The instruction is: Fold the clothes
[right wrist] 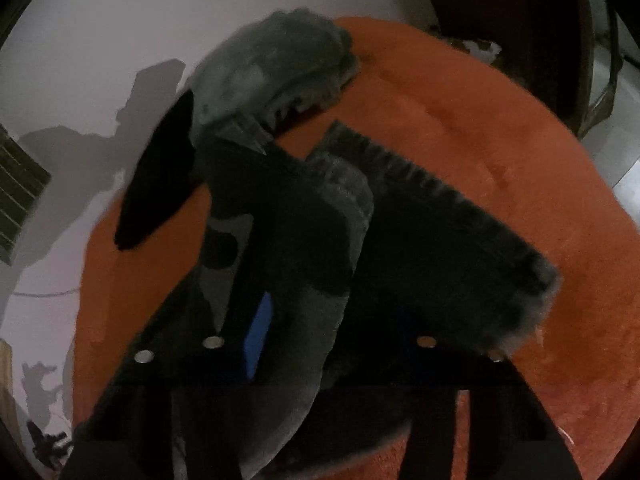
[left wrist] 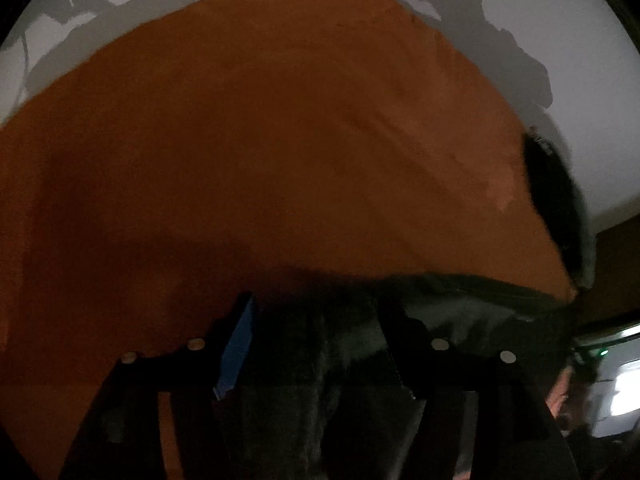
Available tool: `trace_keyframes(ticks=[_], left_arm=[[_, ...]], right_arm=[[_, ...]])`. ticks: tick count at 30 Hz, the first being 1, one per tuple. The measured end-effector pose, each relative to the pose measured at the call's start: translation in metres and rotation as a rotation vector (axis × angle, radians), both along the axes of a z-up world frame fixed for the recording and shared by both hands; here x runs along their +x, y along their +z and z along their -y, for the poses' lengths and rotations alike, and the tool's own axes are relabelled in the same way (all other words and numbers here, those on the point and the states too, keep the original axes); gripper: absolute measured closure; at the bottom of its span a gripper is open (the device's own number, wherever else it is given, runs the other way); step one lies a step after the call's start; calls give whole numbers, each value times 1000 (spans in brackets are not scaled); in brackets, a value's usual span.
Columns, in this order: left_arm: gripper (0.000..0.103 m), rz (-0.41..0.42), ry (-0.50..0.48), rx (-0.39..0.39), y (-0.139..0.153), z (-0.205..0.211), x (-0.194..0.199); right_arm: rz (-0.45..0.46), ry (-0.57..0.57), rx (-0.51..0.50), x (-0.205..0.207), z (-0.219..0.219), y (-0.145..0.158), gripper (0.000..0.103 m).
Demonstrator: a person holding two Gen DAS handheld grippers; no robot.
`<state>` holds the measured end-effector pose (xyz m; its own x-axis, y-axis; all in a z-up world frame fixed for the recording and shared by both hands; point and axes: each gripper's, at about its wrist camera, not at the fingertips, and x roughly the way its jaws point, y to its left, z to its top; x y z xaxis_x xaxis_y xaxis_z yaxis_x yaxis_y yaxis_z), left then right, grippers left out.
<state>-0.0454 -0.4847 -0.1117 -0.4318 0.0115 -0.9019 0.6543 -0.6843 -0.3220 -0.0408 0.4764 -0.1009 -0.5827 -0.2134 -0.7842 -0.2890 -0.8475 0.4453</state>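
**Dark garment may bunch or slip as both grippers work close over it**

Left wrist view: the left gripper (left wrist: 320, 344) points steeply down at a dark grey-green garment (left wrist: 460, 300) lying along the near edge of a large orange cloth (left wrist: 260, 140), which covers most of the surface. A pale wall or floor (left wrist: 592, 80) shows beyond, crossed by shadows. The jaws stand apart with dark fabric in the gap, but the picture is dim and blurred, so I cannot tell whether the pads press on it. The risk here is closing on too little cloth, or catching the orange layer along with it, which would drag both.

Right wrist view: the right gripper (right wrist: 324, 340) hangs over the same garment (right wrist: 420, 232), a fleecy dark piece spread on the orange cloth (right wrist: 500, 140), with a ribbed edge running to the far right and a bunched part at the far left. A fold of the fabric drapes between the partly closed jaws; whether they clamp it I cannot tell. A loose hold could let the fold drop and crumple instead of landing flat.
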Motion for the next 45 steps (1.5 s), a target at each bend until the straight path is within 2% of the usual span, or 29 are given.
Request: trace_keyframes(ticks=[1,2,3,5,7,9,10,12,13,15,18,20,23,24,27,31,33,34,35,38,40,41,43,45], left_arm=[[48,23,12,-16,-3,-2,0],[60,43,23,-33,-6,-3,2],[62,52,34,-48,-5,-2,8],[63,34,53,-48,-9,-6,18],[63,13,66,-39,-9,-8,22],[61,-1,76,-37,-15,-13,20],[60,-1,86,-28,-17,-13,22],[60,1,96,-17,-16,-15,25],[60,2,97,-14,-13,-17,26],[60,7,90,-20,-9,-23,28],[57,13,88,-15,-7,-26,29],[54,16,94,0,-4,-25,32],[54,-1,107,21,7,-27,38],[55,-9,104,14,13,-31,39],[55,-25,51,-40,42,-51,38],[41,29,-41,-123,68,-84,31],[40,59,-75,-173,74,-99,23],[40,75,-99,-218,78,-108,19],[40,97,-157,-332,82,-123,14],[40,157,-331,-656,96,-168,-2],[37,135,-427,-656,97,-183,-4],[33,146,-456,-616,92,-184,-8],[33,189,-450,-573,74,-178,-15],[33,217,-443,-561,58,-171,-18]], right_arm=[[30,-2,-8,-6,2,-3,96],[40,-10,-6,-9,4,-3,98],[18,-35,19,-5,7,6,98],[-36,-125,113,14,13,33,99],[-82,-257,255,48,23,64,98],[-114,-292,337,70,33,80,98],[-104,-270,360,73,36,81,95],[-18,-171,301,52,31,59,84],[23,-168,257,46,23,48,67],[104,-223,214,43,4,31,61],[177,-411,239,63,-28,26,53],[159,-465,236,69,-34,28,42],[92,-502,220,75,-34,36,42],[65,-478,202,72,-28,39,42],[-1,-231,87,39,26,45,42],[62,108,-143,1,123,36,42],[106,250,-194,-14,180,32,42],[118,326,-183,-21,207,31,42],[132,404,-150,-26,235,31,42],[174,633,111,-29,317,33,42],[170,726,166,-28,349,34,42],[181,734,167,-31,358,33,42],[208,690,148,-46,358,31,42],[249,590,118,-61,342,29,42]])
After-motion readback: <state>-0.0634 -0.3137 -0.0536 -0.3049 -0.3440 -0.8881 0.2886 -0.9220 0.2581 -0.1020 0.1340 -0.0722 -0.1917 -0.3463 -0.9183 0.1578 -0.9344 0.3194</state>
